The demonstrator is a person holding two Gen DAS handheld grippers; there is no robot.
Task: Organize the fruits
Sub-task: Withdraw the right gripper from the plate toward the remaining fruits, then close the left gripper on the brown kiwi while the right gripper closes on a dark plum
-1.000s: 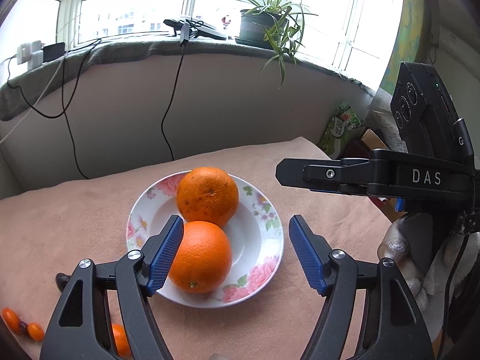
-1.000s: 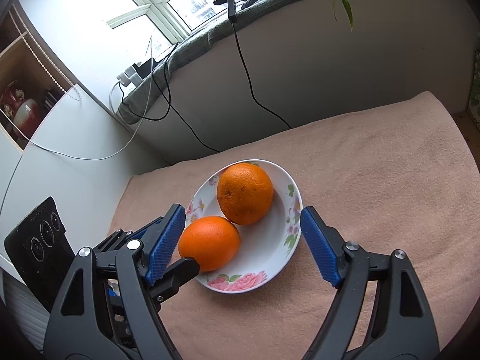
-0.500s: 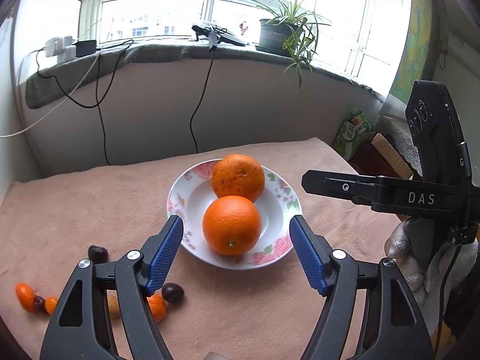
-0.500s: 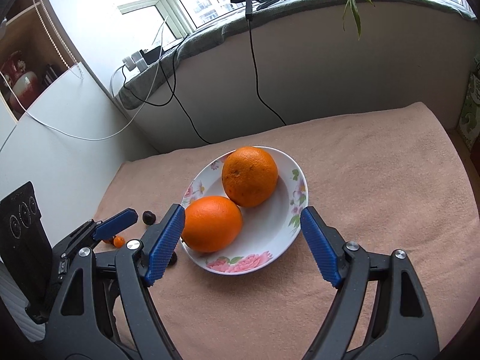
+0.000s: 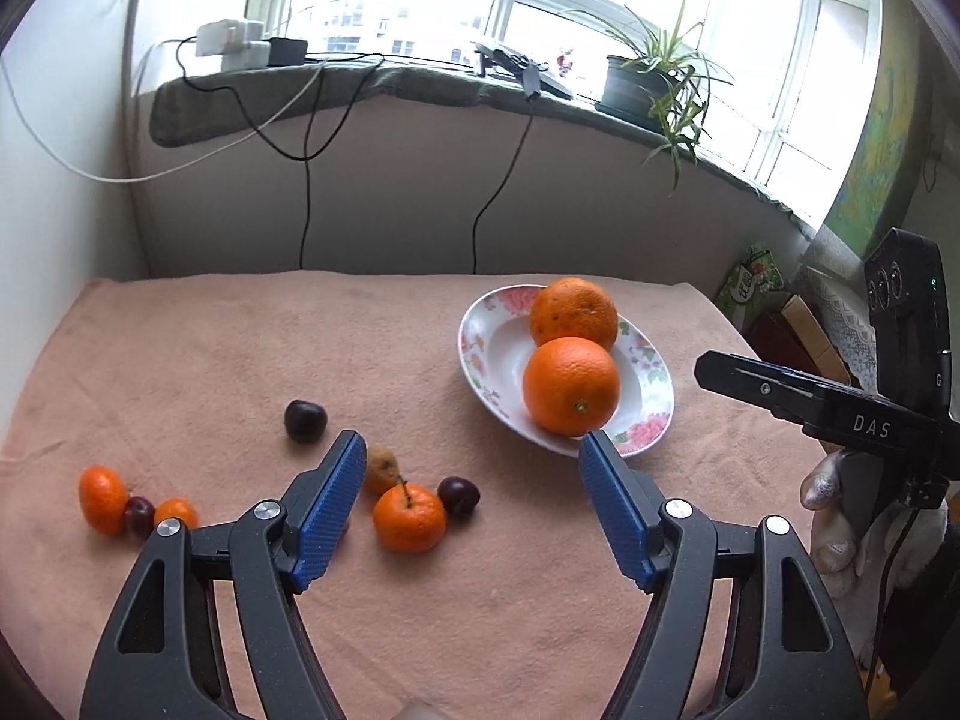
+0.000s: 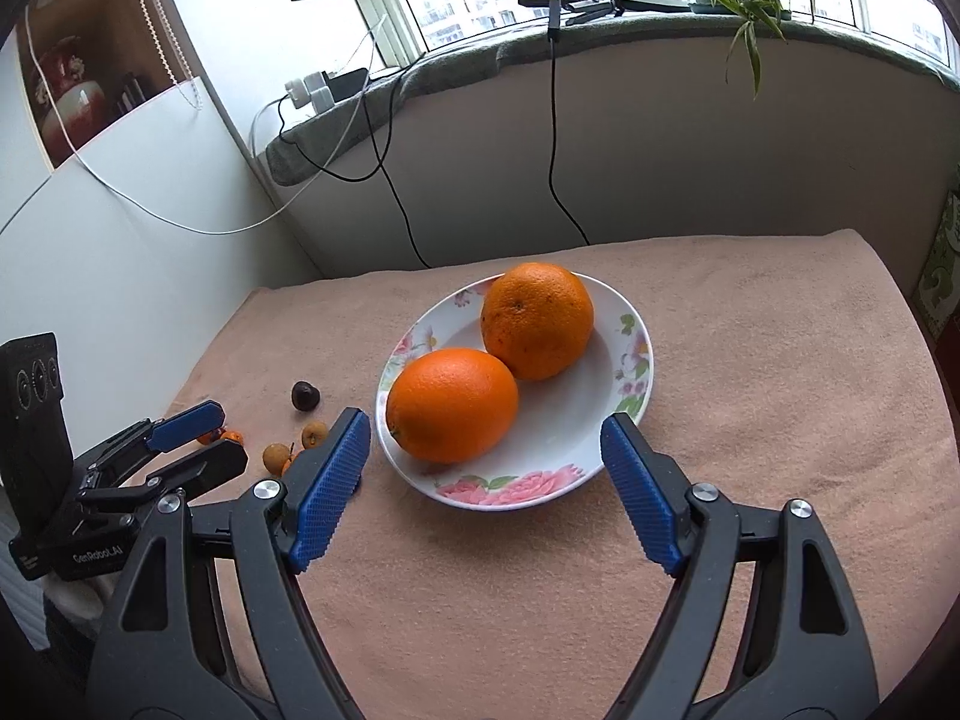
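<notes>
Where the pink cloth-covered bench (image 5: 210, 360) reaches its left edge in the left wrist view, a small orange fruit (image 5: 102, 499) is seen lying against a dark cherry (image 5: 138, 515), with a second small orange fruit (image 5: 175, 513) touching that cherry on its other side. Further right and further back, a larger dark cherry (image 5: 305, 420) is seen alone. The left tongs (image 5: 471, 495) are held spread above the cloth with nothing between the blue pads. Just beyond the left pad a brownish-yellow fruit (image 5: 384, 467) is partly hidden, and in front of it a stemmed mandarin (image 5: 410, 517) is seen, with another dark cherry (image 5: 458, 497) just beside it on the right. To the right, two large oranges are held in a floral plate (image 5: 486, 354): the near orange (image 5: 570, 385) is touched by the far orange (image 5: 573, 312) behind it. At the far right edge the right tongs (image 6: 486, 453) are seen from the side, gripped by a gloved hand (image 5: 840, 516); in their own view they are likewise held wide apart and empty, with the plate framed just beyond the pads. A potted plant (image 5: 660, 78) is seen on the windowsill behind.
</notes>
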